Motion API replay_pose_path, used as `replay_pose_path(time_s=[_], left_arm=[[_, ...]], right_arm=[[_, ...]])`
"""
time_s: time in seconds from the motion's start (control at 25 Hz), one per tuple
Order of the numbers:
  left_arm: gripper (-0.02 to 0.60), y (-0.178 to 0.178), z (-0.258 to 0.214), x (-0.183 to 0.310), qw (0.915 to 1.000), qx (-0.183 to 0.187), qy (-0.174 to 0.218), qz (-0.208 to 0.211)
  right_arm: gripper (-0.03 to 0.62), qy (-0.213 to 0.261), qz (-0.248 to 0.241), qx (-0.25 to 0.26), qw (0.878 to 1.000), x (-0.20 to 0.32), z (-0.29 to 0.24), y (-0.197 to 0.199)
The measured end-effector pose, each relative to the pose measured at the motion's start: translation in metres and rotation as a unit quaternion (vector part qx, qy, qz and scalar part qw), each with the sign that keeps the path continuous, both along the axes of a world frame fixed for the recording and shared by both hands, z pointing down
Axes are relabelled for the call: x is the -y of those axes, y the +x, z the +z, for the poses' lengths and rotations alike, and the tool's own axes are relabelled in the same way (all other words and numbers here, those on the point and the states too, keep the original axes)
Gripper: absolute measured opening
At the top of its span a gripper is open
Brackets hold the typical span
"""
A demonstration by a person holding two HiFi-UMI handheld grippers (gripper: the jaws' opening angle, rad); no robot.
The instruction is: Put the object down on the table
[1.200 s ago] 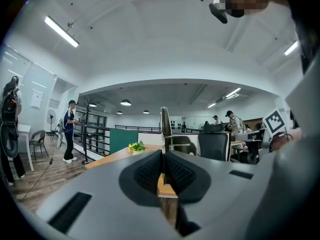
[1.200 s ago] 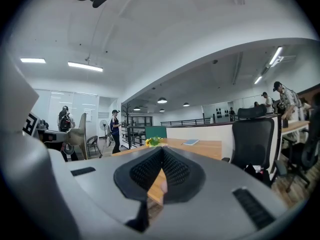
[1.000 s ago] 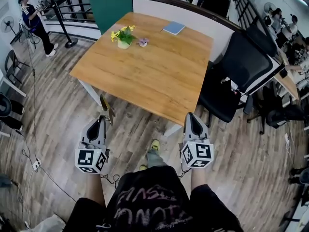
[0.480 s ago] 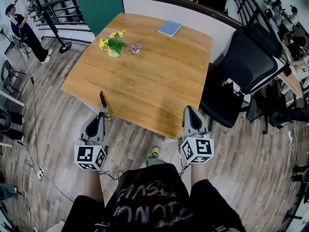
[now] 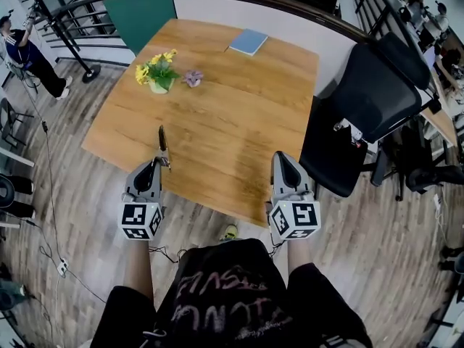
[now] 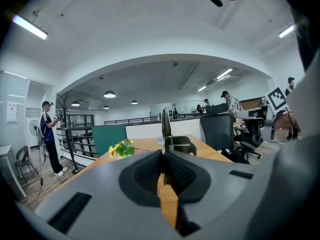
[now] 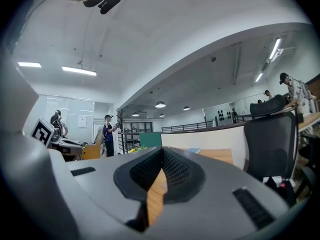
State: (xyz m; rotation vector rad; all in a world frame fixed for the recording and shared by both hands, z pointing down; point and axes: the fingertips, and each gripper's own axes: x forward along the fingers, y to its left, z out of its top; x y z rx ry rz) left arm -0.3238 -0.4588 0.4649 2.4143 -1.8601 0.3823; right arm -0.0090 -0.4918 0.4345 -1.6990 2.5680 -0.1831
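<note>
The left gripper [image 5: 157, 164] had its jaws clamped on a slim dark tool [image 5: 161, 141] with a bright metal part, which stuck out past the fingertips. In the head view the tool lay just inside the near left edge of the square light-brown wooden table [image 5: 239, 114]. Whether it touched the wood could not be told, though it seemed to be held clear of it. In the left gripper view the tool stood upright from the pinched pads as a flat dark strip, with a rounded black body to its right.

The right gripper [image 5: 281, 156] was closed with nothing in it, its ribbed pads meeting at the tips. It pointed over the table's near right corner.

Toward the table's far left stood a small pale pot of yellow flowers [image 5: 155, 74]. A little purple flower ornament [image 5: 192, 78] sat just beside the pot. A thin light-blue notebook [image 5: 248, 41] lay near the table's far edge. A black mesh-backed office chair [image 5: 362, 100] stood against the table's right side. A dark green panel [image 5: 138, 14] rose behind its far left corner. A person in dark clothes [image 5: 20, 48] stood well off to the table's left.
</note>
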Motion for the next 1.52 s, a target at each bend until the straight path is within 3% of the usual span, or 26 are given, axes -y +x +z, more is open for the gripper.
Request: replay_pose_path(time_s=[0.24,0.32,0.52,0.76,1.0,1.36,1.52], left_arm=[[0.017,0.016,0.024,0.042,0.9989,0.036,-0.02,0.023],[0.017,0.022,0.033,0.054,0.9963,0.074,-0.028,0.036],[0.017,0.041,0.067,0.085,0.9785,0.183,-0.058,0.075],[0.017,0.051,0.12,0.118,0.9572,0.251,-0.107,0.096],[0.017,0.063,0.161,0.141,0.9215,0.338,-0.134,0.136],[0.017,0.083,0.206,0.151,0.8506,0.46,-0.143,0.21],[0.017,0.088,0.218,0.153,0.8319,0.487,-0.146,0.223]], right_arm=[[0.006,0.0,-0.008,-0.002,1.0,0.021,0.004,-0.001],[0.005,-0.002,-0.009,-0.005,1.0,0.026,0.006,-0.003],[0.005,-0.01,-0.005,-0.005,1.0,0.036,0.014,0.002],[0.006,-0.023,0.0,-0.007,1.0,0.044,0.024,0.012],[0.005,-0.039,0.0,-0.004,0.999,0.058,0.035,0.017],[0.005,-0.054,-0.007,-0.006,0.999,0.071,0.045,0.008],[0.005,-0.065,-0.006,-0.005,0.998,0.072,0.054,0.011]])
